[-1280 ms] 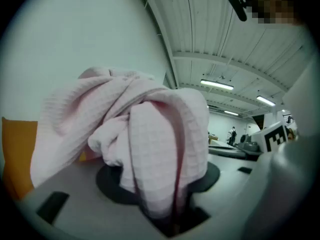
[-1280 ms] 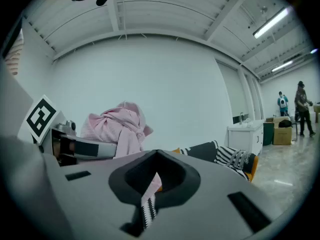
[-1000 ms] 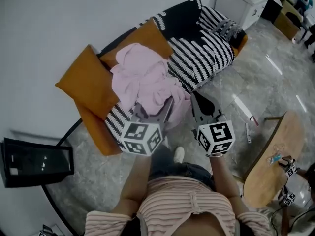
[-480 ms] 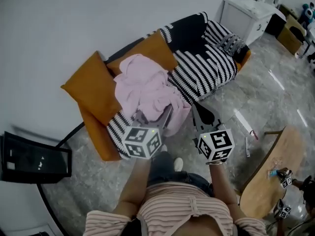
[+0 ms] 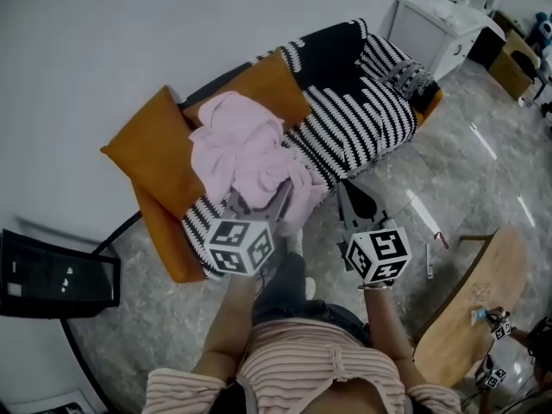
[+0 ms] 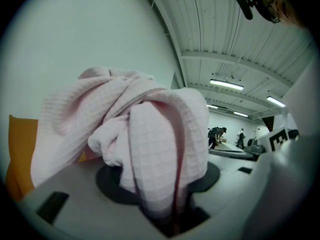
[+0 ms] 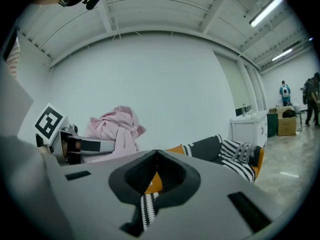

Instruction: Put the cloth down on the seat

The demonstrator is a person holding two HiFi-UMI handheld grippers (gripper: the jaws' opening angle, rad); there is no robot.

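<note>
One pink cloth held bunched over the sofa seat.
The left gripper has its jaws clamped on a fold, holding the bundle up for lowering; the right gripper, jaws together and empty, waits beside it.

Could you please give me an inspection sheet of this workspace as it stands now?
Surface: sofa, its seat covered by a black-and-white striped throw; orange cushions at its left end.
Job's things: pink cloth, bunched and held above the seat, not yet laid down.
Clutter: small items on the floor.
Grippers: left tongs shut on the cloth; right tongs shut, empty.
Cables: nothing seen.
Surroundings: white cabinet, round wooden table, dark screen.
</note>
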